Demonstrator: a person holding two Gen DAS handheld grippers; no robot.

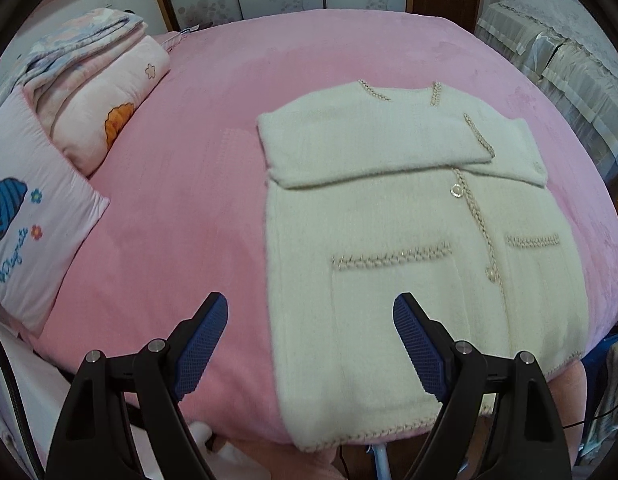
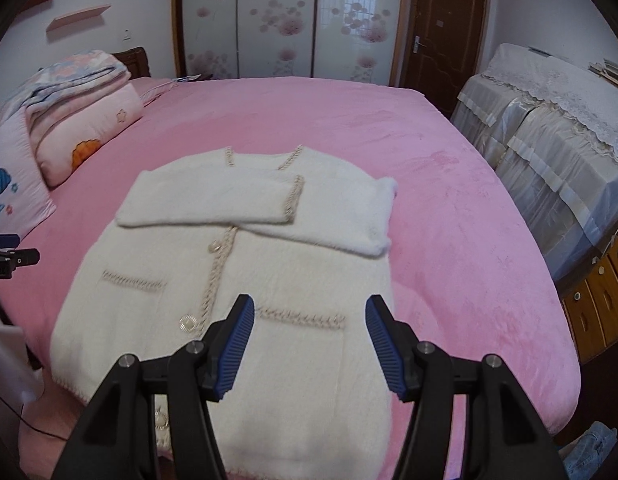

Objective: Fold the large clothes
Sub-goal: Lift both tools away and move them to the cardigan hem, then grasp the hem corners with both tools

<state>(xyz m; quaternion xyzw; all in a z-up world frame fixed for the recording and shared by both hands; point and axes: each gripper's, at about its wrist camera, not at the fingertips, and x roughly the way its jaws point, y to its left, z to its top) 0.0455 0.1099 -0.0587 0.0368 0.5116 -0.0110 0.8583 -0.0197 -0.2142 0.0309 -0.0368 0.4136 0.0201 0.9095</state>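
A fluffy cream cardigan with braided beige trim, two patch pockets and round buttons lies flat on the pink bed, front up. Both sleeves are folded across its chest, one over the other. In the right wrist view the same cardigan fills the middle, collar away from me. My left gripper hovers above the cardigan's left edge near the hem, open, nothing between its blue pads. Above the right pocket, my right gripper also hangs open and empty. Part of the hem is hidden behind the gripper bodies.
The pink bed runs wide around the cardigan. Pillows and folded quilts are stacked at the far left. A covered sofa and wooden drawers stand to the right. A wardrobe and a door are behind the bed.
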